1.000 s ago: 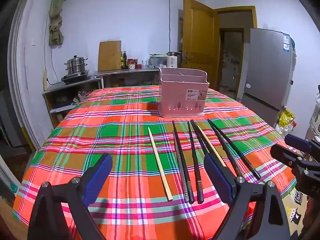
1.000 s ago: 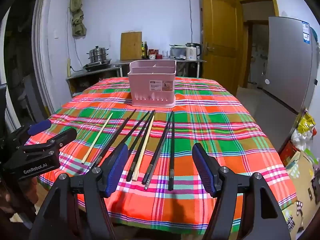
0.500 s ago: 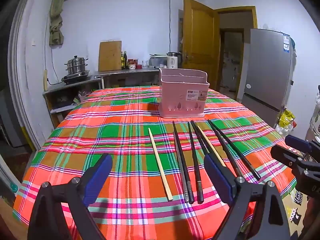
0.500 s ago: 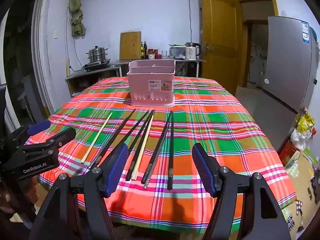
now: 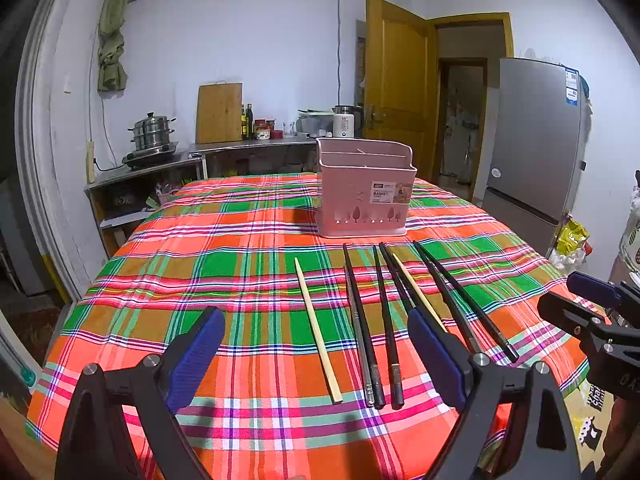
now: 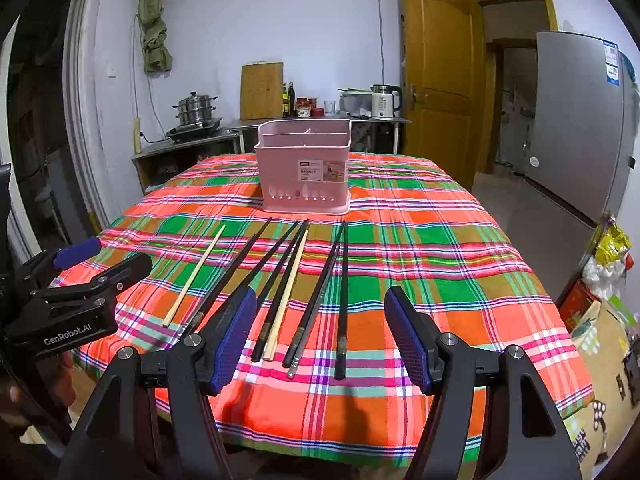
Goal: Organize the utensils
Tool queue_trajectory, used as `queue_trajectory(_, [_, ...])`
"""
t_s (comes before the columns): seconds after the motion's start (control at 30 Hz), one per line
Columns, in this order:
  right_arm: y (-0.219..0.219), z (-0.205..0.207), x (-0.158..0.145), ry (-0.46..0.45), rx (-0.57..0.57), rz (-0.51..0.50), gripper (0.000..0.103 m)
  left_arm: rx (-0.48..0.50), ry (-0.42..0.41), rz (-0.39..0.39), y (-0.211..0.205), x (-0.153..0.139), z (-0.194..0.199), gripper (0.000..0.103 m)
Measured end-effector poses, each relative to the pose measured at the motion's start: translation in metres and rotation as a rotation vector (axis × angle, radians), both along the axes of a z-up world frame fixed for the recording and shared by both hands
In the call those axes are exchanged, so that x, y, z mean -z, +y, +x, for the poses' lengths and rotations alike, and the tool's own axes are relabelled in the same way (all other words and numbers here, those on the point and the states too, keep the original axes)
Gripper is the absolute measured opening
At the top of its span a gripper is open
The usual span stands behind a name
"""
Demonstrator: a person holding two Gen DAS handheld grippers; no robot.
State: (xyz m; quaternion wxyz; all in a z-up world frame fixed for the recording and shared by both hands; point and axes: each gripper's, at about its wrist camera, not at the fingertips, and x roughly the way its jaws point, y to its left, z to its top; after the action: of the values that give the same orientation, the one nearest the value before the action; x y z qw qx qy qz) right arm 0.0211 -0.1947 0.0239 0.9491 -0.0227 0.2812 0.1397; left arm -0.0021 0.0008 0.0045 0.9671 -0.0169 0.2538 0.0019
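Several chopsticks lie side by side on the plaid tablecloth (image 5: 240, 280), pointing at a pink utensil basket (image 5: 365, 196) at the table's middle. A pale wooden chopstick (image 5: 317, 330) lies leftmost; black chopsticks (image 5: 364, 328) and a second pale one (image 6: 286, 292) lie to its right. My left gripper (image 5: 316, 354) is open and empty, above the near ends of the left chopsticks. My right gripper (image 6: 320, 330) is open and empty, above the near ends of the right chopsticks. The basket also shows in the right wrist view (image 6: 304, 172).
A counter (image 5: 192, 156) with a steel pot, a cutting board and bottles stands behind the table. A grey fridge (image 5: 536, 140) and an open wooden door (image 5: 396, 84) are at the right. The table's near edge is just below both grippers.
The right wrist view has shifted very slightly; the chopsticks, basket and both grippers' openings are unchanged.
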Motion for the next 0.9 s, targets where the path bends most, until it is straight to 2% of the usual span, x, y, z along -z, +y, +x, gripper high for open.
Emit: queue_trajectory(0.9, [0.0016,-0.0037,0.0004,0.000,0.001,0.003,0.067,0.005,-0.001,0.004,-0.0025,-0.0016,-0.0013,0.093])
